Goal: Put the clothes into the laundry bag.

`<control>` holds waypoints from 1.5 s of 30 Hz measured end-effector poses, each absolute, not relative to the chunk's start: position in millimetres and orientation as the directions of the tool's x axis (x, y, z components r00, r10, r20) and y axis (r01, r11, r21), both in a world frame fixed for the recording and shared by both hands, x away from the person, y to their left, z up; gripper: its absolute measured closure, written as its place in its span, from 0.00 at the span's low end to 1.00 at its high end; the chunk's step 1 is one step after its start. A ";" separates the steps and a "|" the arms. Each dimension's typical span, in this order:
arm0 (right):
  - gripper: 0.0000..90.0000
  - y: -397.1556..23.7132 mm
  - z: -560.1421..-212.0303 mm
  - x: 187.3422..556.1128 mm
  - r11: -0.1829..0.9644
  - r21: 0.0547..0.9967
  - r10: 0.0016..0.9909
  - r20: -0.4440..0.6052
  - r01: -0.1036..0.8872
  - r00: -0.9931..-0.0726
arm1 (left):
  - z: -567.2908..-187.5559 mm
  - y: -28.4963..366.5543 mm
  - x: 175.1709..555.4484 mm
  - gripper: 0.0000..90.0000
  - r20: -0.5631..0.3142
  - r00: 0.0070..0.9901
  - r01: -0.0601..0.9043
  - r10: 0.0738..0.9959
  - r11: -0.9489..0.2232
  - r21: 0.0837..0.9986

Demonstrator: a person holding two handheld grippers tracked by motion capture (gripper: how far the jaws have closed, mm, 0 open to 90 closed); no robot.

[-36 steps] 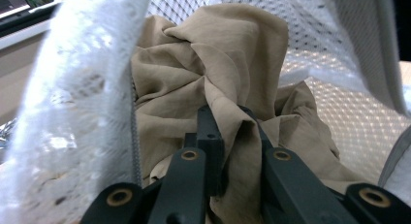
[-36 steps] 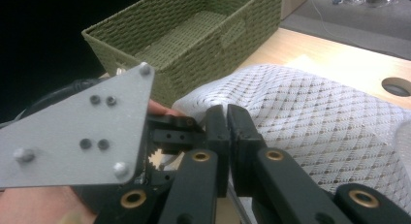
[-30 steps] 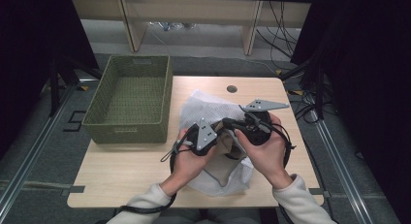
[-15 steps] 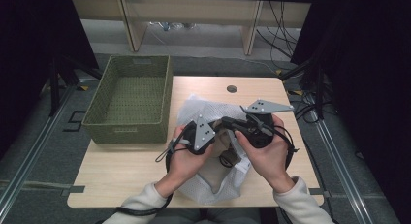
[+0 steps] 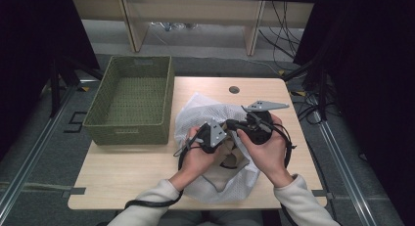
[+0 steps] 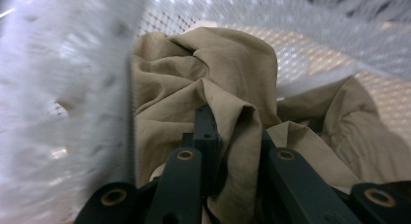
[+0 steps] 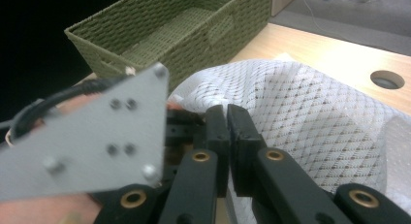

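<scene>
Your left gripper (image 6: 232, 136) pinches a fold of the tan cloth (image 6: 208, 69) inside the white mesh bag (image 5: 205, 108), just right of the green basket (image 5: 129, 99); your right gripper (image 7: 228, 122) clamps the bag's edge, jaws together

A mesh bag (image 5: 215, 113) lies on the table (image 5: 122, 172), under both grippers. A cloth (image 6: 203, 73) sits inside the bag, a fold of it between the left gripper's (image 6: 230, 124) fingers. The right gripper's (image 7: 228, 124) fingers meet on the bag's edge. A basket (image 5: 132, 101) stands beyond them, left of the bag.
</scene>
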State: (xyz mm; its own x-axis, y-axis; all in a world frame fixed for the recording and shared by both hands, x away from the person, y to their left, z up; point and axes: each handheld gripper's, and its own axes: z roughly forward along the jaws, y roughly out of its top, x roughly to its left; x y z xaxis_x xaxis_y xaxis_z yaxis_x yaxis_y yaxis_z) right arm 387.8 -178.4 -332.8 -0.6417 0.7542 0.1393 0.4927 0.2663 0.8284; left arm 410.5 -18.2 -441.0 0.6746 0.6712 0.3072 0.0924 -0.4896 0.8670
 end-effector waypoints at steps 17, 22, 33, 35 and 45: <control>0.99 -180.7 -342.5 396.6 0.272 0.800 0.763 0.159 0.535 -0.626 | -460.5 -24.7 423.8 0.80 0.246 0.701 0.138 0.670 -0.465 0.875; 0.99 -180.1 -341.5 395.3 0.256 0.806 0.768 0.166 0.534 -0.619 | -452.6 -14.0 413.4 0.69 0.256 0.729 0.110 0.635 -0.477 0.872; 0.99 -181.4 -340.0 395.0 0.265 0.801 0.762 0.168 0.537 -0.625 | -438.3 7.9 385.0 0.63 0.236 0.748 0.092 0.621 -0.448 0.889; 0.99 -181.6 -340.2 395.9 0.278 0.809 0.758 0.147 0.518 -0.636 | -433.9 12.7 378.2 0.65 0.241 0.748 0.080 0.619 -0.443 0.893; 0.99 -178.3 -338.8 392.9 0.282 0.808 0.755 0.147 0.518 -0.639 | -460.2 7.0 369.9 0.71 0.260 0.782 0.108 0.566 -0.534 0.838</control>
State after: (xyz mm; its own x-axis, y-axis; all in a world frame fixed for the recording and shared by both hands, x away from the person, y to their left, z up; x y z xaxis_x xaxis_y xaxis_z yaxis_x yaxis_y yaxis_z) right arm 392.9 -178.3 -338.8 -0.6393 0.7548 0.1466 0.5178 0.2817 0.8078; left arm 369.9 7.0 -460.2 0.7819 0.5665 0.2602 0.1082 -0.5344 0.8383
